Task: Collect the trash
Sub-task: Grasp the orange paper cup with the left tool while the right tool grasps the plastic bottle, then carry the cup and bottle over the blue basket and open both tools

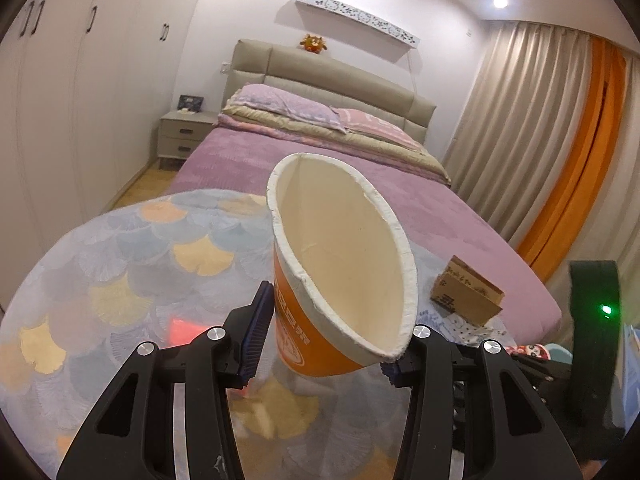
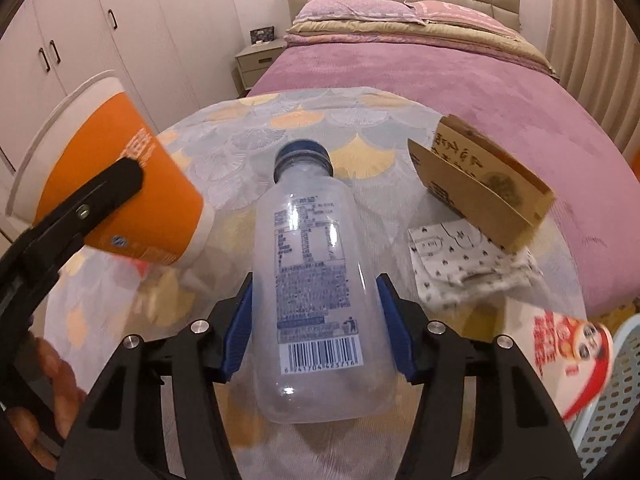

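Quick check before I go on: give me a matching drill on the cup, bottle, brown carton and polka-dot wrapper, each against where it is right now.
Things:
1. cup
2. bottle
3. carton
4. wrapper

Places:
A. flat on the table, partly under the carton
B. in the right claw, cap pointing away
C. in the left claw, squeezed, mouth toward the camera
D. standing on the table, free of both claws

Pairs: 1-C, 2-B, 3-D, 4-A
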The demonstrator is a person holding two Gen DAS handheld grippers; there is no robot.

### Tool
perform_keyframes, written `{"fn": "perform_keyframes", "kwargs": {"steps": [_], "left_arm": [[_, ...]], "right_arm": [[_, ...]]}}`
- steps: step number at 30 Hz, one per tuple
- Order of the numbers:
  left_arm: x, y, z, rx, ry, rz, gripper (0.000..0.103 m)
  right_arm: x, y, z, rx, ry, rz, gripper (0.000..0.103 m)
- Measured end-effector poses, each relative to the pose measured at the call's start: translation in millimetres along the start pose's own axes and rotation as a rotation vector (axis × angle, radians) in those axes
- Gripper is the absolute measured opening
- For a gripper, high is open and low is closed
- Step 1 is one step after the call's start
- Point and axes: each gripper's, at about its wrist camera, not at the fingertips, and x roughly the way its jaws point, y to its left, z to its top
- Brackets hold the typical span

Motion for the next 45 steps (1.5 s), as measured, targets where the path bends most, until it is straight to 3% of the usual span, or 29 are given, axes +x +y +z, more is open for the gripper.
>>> {"fn": "perform_keyframes", "kwargs": {"steps": [14,24,36,39,45], "left_arm": [[-67,-48,11,0.081,-0.089,-0.105,0.045],[-90,-103,3,0.161,-0.096,-0.214,0.045],[-69,-204,-36,0.317,0.028,-0.389,0.045],[-60,-230,-48,0.379,0.038,-0.390,0.045],[-32,-272,-74,0.455,0.120,-0.442,0.045]], "right_arm": [[-85,-13,-27,0.084,-0.123,0.025,0.052],[-160,-60,-60,0.187,-0.238,-0.072,0.052],[-220,-159,-120,0.417,-0.286,-0.186,0.052],[-225,-174,-131,0.428,-0.279,-0.286,0.052],[-212,-214,-156,0.524,-0.216,-0.358,0.052]]}}
